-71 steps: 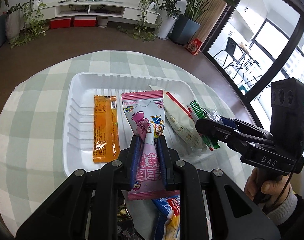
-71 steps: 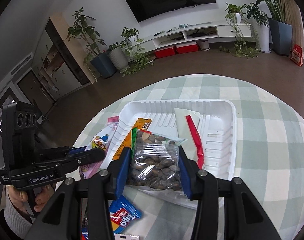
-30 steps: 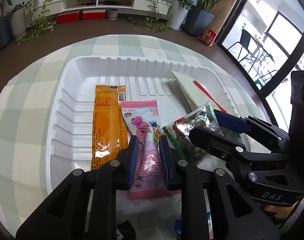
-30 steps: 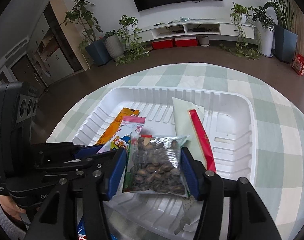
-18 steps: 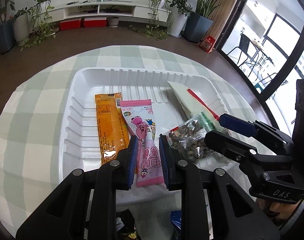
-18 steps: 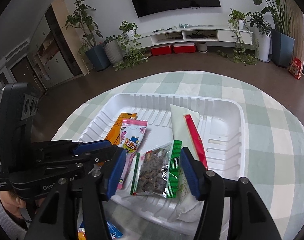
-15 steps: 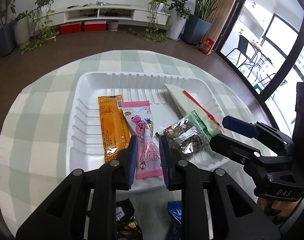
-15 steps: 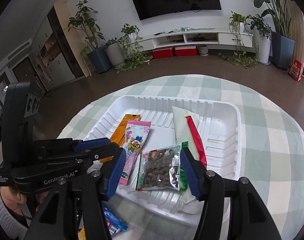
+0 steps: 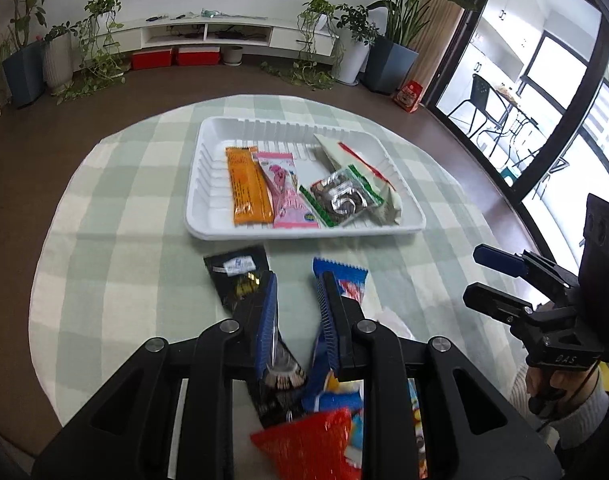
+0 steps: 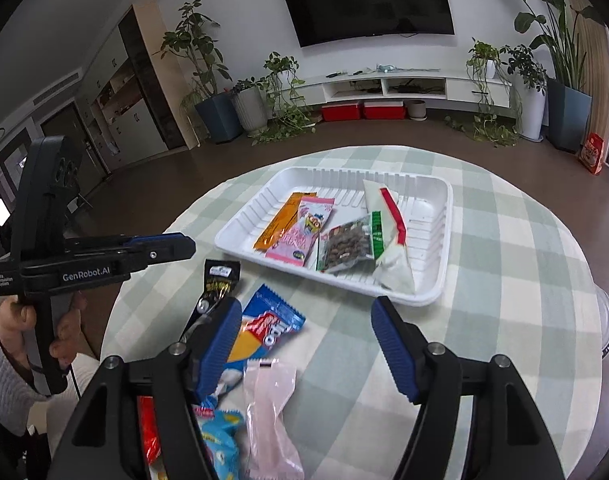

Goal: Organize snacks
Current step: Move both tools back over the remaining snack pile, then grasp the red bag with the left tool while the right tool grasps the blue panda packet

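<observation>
A: Left wrist view: the left hand-held gripper (image 9: 298, 312) hangs empty above the loose packets on the bench (image 9: 104, 240), its jaws partly spread. Which packet should it go for?

B: I would say the black packet (image 9: 238, 276) or the blue wafer packet (image 9: 342, 284); both lie flat just short of the white tray (image 9: 208, 232). Come down square over one of them, nip a sealed end rather than the middle, and lift it clear of the tray's rim before setting it beside the others.

A: And the right hand-held gripper (image 10: 306, 340)?

B: Spread wide, holding nothing. The pale pink packet (image 10: 270, 412) lies close beneath it, and thin film like that may slide, so pinch it gently.

A: What is already in the tray?

B: An orange packet (image 9: 246, 186), a pink cartoon packet (image 9: 284, 188), a clear bag of nuts (image 9: 340, 200) and a white pouch with a red strip (image 9: 368, 172), side by side.

A: Any lettering?

B: "GenRobot.AI" on the left tool in the right wrist view, "DAS" on the right tool. The blue wrapper's print is upside down and partly hidden; I cannot read it with certainty.
</observation>
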`<act>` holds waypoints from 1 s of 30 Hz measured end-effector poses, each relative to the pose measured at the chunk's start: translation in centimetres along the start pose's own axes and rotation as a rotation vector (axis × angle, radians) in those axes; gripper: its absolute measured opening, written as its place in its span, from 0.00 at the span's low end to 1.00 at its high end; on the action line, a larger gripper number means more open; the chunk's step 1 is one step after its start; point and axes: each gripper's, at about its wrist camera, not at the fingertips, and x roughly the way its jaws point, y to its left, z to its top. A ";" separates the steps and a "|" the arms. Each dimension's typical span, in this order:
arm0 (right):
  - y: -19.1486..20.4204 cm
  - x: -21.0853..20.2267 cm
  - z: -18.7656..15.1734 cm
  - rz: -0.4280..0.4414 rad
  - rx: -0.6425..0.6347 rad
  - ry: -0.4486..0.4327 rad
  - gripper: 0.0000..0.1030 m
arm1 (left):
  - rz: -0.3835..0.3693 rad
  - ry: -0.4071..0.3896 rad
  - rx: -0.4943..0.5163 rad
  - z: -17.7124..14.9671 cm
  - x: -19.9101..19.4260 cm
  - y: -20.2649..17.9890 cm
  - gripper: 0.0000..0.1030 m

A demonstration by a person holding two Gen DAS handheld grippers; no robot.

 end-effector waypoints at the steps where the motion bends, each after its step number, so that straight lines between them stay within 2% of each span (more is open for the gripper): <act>1: 0.2 -0.3 -0.7 -0.005 -0.004 0.005 0.69 | -0.002 0.012 -0.008 -1.4 -0.6 0.0 0.20; 7: 1.1 -1.5 -5.3 0.010 0.014 0.060 0.70 | 0.012 0.084 -0.037 -7.7 -2.2 0.0 0.20; 12: 3.0 -2.3 -7.4 0.017 -0.027 0.077 0.70 | -0.009 0.125 -0.069 -11.7 -3.0 -0.3 0.20; 18: 6.5 -2.3 -8.5 0.015 -0.144 0.089 0.71 | -0.049 0.113 -0.113 -13.1 -3.8 -1.0 0.23; 23: 8.5 -1.3 -9.5 0.001 -0.223 0.116 0.71 | -0.054 0.109 -0.137 -13.1 -3.8 -1.1 0.44; 30: 9.2 0.2 -10.2 -0.021 -0.261 0.155 0.71 | -0.035 0.120 -0.152 -13.3 -3.2 -1.0 0.45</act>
